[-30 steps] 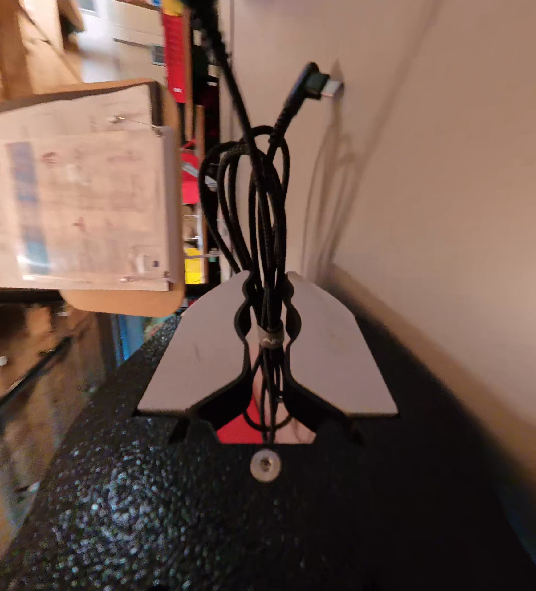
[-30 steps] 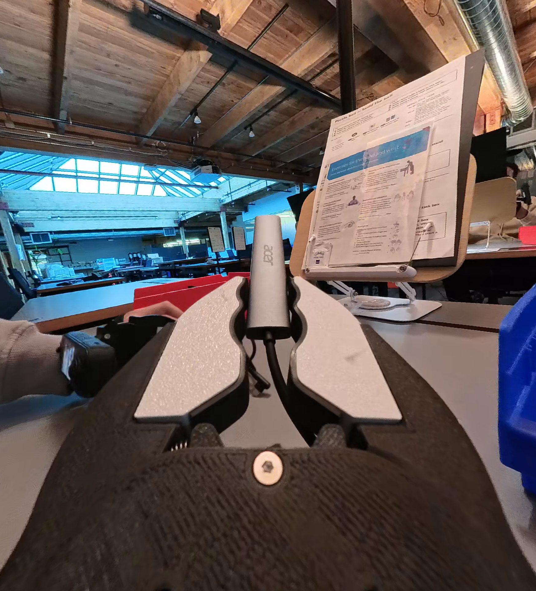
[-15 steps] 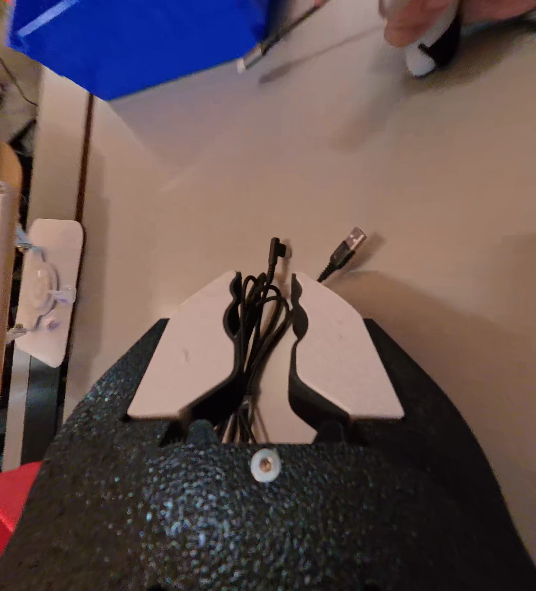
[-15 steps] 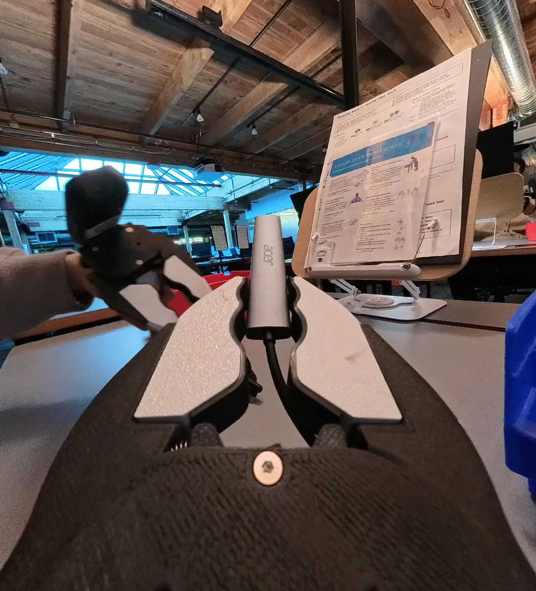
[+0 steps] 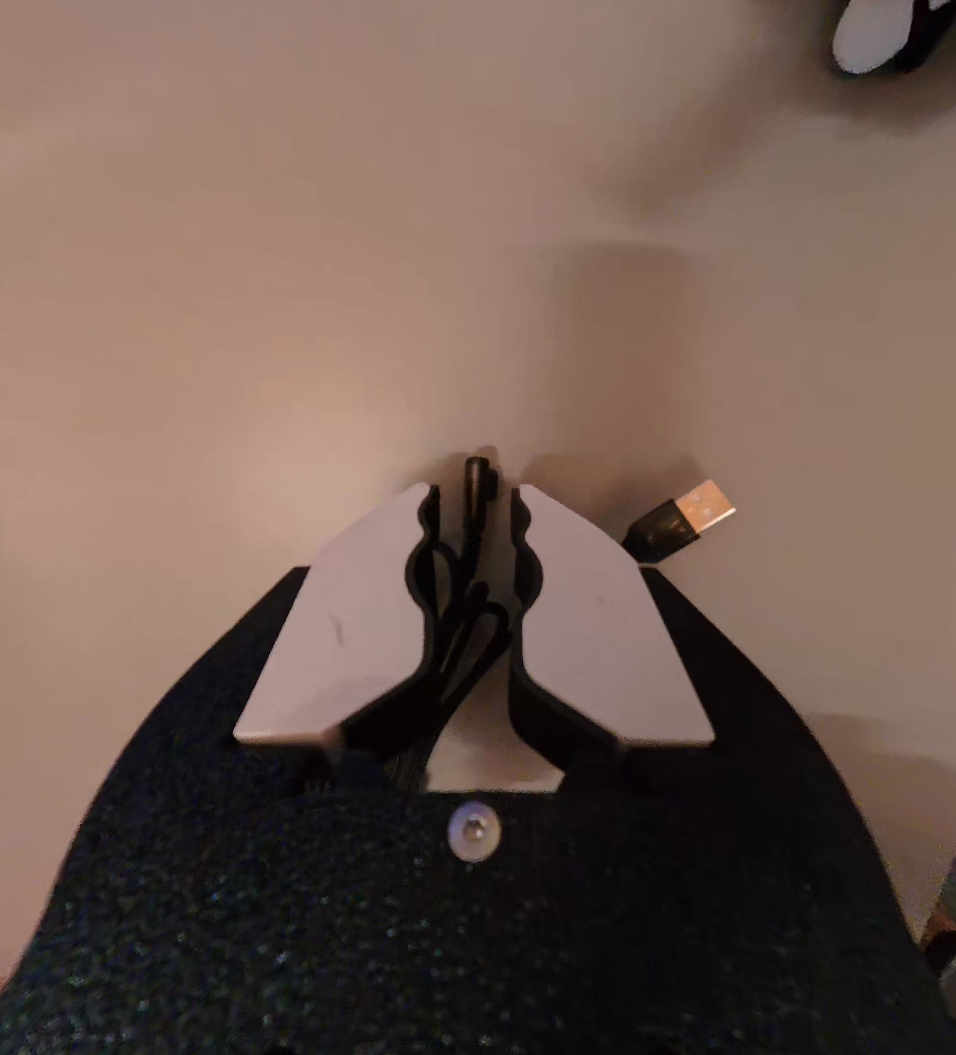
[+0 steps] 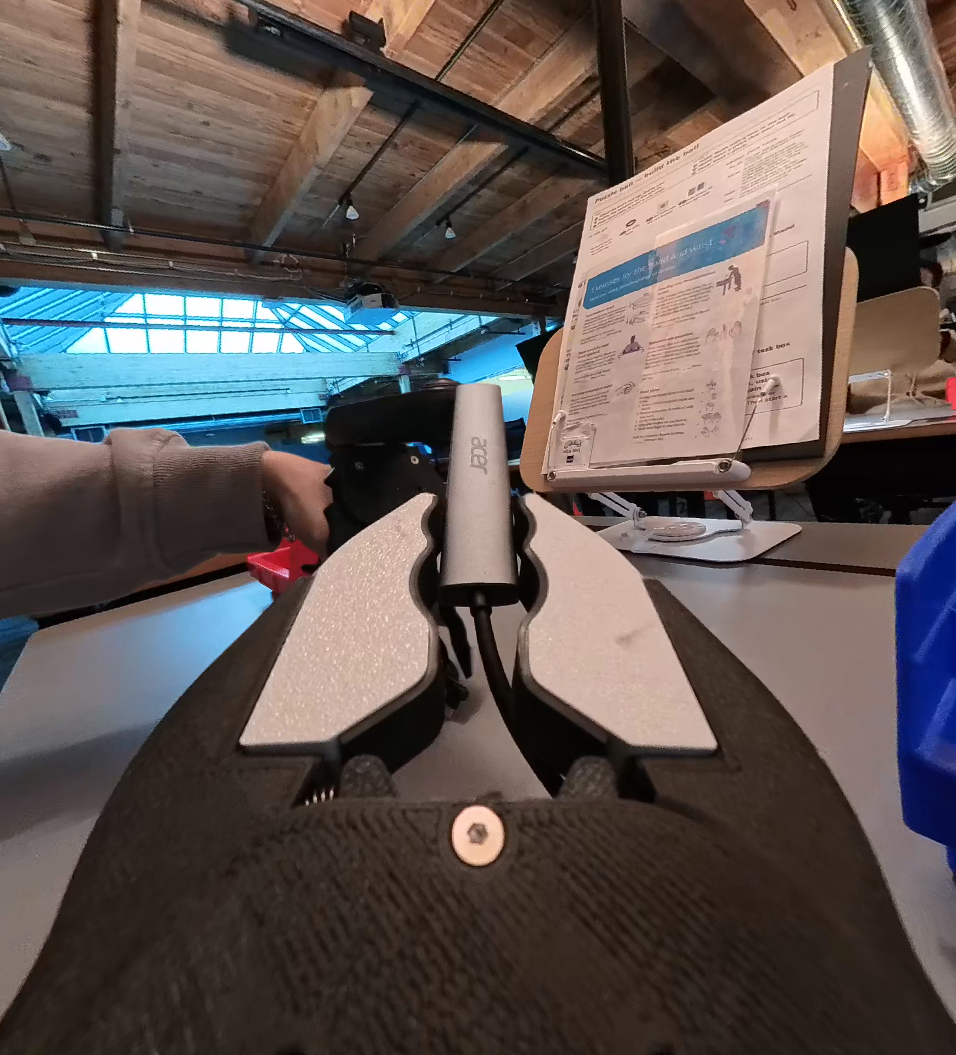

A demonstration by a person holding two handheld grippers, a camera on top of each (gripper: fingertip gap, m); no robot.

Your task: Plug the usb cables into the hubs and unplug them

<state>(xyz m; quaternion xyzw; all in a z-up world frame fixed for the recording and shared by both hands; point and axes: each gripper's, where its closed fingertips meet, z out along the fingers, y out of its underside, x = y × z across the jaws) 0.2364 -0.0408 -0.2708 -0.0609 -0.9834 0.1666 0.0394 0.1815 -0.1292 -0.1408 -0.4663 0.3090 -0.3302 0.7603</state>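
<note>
The left tongs [image 5: 474, 496] point down at the pale tabletop [image 5: 236, 285] with a small gap between the two tips. A bundle of black cable [image 5: 467, 616] lies in that gap, against the left finger, but the picture does not show whether the tongs pinch it. One black plug end [image 5: 478, 476] pokes out past the tips. One silver plug [image 5: 704, 508] on the same kind of black cable lies on the tabletop just beside the right finger. A gray hub [image 5: 618, 354] shows as a blurry shape farther out, past the tips. The right tongs [image 6: 478, 502] are squeezed tight on that one gray hub [image 6: 478, 491], which stands up between the fingers. Its short black cord [image 6: 490, 645] hangs down between them. In the right wrist view the other tongs [image 6: 384, 456] are seen behind the hub, held by a hand [image 6: 296, 496] in a tan sleeve [image 6: 93, 514]. There is one blue bin [image 6: 955, 656] close on the right side and one paper stand [image 6: 692, 342] at the back. The tabletop is open on the left and in the middle.
</note>
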